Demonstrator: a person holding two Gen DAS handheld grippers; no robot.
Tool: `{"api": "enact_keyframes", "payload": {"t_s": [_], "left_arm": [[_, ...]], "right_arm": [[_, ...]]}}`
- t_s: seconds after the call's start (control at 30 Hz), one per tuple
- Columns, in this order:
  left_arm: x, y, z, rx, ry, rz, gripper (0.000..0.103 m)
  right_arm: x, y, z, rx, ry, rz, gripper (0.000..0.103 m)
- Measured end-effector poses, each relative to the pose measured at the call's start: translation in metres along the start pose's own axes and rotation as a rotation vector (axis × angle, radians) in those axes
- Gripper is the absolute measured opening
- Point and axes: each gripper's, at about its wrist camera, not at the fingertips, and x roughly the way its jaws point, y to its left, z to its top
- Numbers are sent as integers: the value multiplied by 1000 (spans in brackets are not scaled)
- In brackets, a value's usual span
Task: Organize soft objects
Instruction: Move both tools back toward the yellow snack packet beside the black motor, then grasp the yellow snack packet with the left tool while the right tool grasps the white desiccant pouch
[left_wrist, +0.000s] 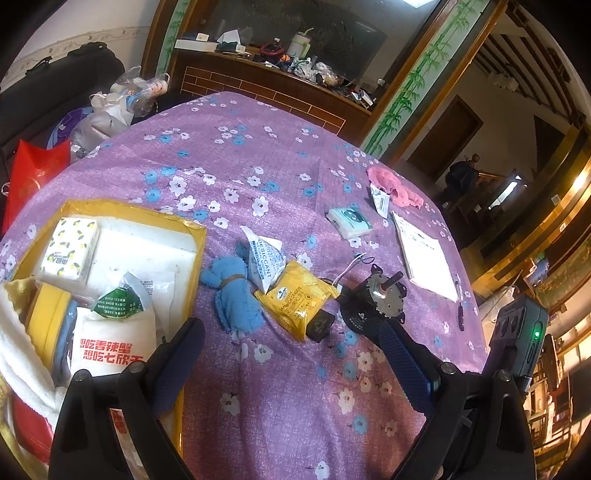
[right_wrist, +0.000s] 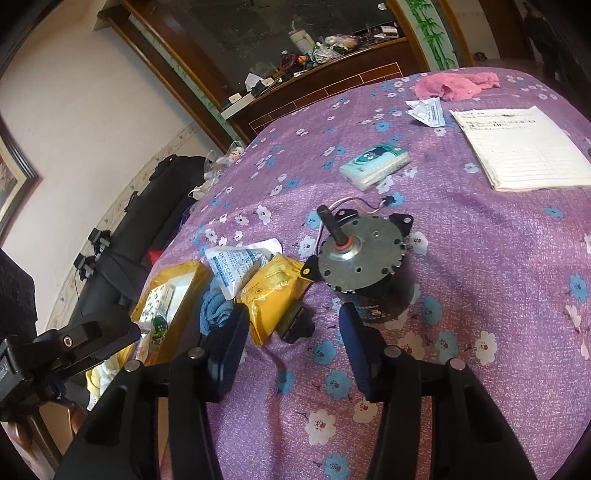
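Observation:
A blue cloth (left_wrist: 232, 295) tied with a brown band lies beside a white desiccant pouch (left_wrist: 264, 258) and a yellow snack packet (left_wrist: 299, 295). Farther right are a tissue pack (left_wrist: 351, 221) and a pink cloth (left_wrist: 391, 184). My left gripper (left_wrist: 288, 332) is open over the tablecloth just short of the packet, holding nothing. My right gripper (right_wrist: 291, 321) is open too. The corner of the yellow packet (right_wrist: 273, 295) and a small black part (right_wrist: 295, 325) sit between its fingertips, with no pad touching them. The blue cloth (right_wrist: 214, 306) is partly hidden behind the left finger (right_wrist: 229, 347).
A yellow box (left_wrist: 147, 212) at the left holds a tissue pack, a white bag and other packets. A metal motor (right_wrist: 362, 266) with wires stands just right of the right gripper. A lined paper pad (right_wrist: 524, 147) lies at the far right. The table edge drops off at left.

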Motion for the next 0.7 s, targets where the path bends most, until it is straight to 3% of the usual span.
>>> {"api": "enact_keyframes", "payload": {"t_s": [0.27,0.5,0.7], "left_arm": [[39,-13,11,61,104,43,97],[79,-42,24,251,163,128,97],[115,-49,34,283,198,158,97]], "right_arm": [[-2,-13,1,63,9,15,47],[-7,-44,-1,178,24,-102,47],[-4,-71,-4,293,64,-67,47]]}}
